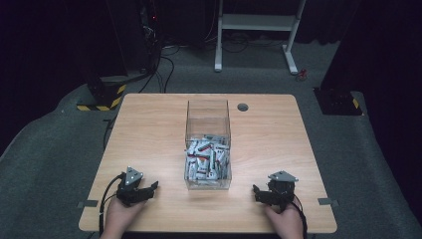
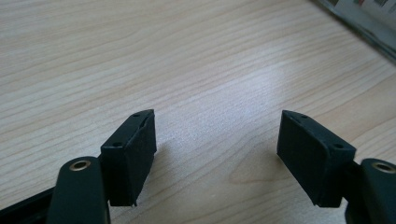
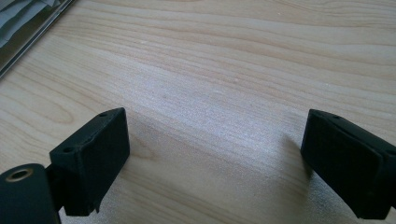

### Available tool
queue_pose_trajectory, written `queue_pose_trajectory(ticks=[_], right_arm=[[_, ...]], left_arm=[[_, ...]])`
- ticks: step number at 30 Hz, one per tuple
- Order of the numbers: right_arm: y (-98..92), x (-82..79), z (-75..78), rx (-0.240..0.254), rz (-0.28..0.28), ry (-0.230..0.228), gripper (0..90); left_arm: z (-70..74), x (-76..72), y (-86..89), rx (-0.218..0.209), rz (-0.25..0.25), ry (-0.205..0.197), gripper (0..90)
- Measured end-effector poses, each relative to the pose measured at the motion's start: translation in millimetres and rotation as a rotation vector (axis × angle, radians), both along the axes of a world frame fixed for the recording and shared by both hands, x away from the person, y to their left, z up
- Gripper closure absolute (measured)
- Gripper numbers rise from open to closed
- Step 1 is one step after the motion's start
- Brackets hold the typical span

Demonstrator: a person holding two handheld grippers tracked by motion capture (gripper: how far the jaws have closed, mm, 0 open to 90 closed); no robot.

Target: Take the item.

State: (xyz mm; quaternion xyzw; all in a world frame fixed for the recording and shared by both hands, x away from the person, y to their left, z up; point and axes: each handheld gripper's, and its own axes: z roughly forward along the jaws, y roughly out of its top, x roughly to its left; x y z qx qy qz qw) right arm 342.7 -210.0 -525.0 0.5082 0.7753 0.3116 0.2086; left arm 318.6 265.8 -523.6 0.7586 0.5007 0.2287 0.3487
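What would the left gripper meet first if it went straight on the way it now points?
Probably the clear box of packets: the left gripper, jaws open, angles right across bare table, and the box edge shows at the upper right of its own view. Depth is uncertain.

The surface (image 1: 149, 124) is pale wood with fine grain. A clear box (image 1: 208, 119) holds white packets (image 1: 206, 159) marked red and grey. Both grippers' fingers (image 2: 130, 154) are matt black.

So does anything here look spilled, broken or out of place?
Nothing stands out. The clear box sits upright mid-table with its small packets inside, none on the wooden table. The left claw and right claw are open and empty.
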Motion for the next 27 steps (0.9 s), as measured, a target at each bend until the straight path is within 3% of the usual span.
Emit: queue_pose_trajectory(ticks=[11, 19, 27], right_arm=[[0.1, -0.1, 0.1, 0.000, 0.002, 0.001, 7.8], [0.1, -0.1, 0.1, -0.003, 0.009, 0.000, 7.8], [0.2, -0.2, 0.1, -0.004, 0.014, -0.001, 7.8]], left_arm=[[9.2, -5.8, -1.0, -0.048, -0.009, -0.046, 31.5], [14.0, -7.8, -0.6, -0.107, -0.005, -0.065, 31.8], [18.1, -10.6, -3.3, -0.109, -0.007, -0.084, 31.7]])
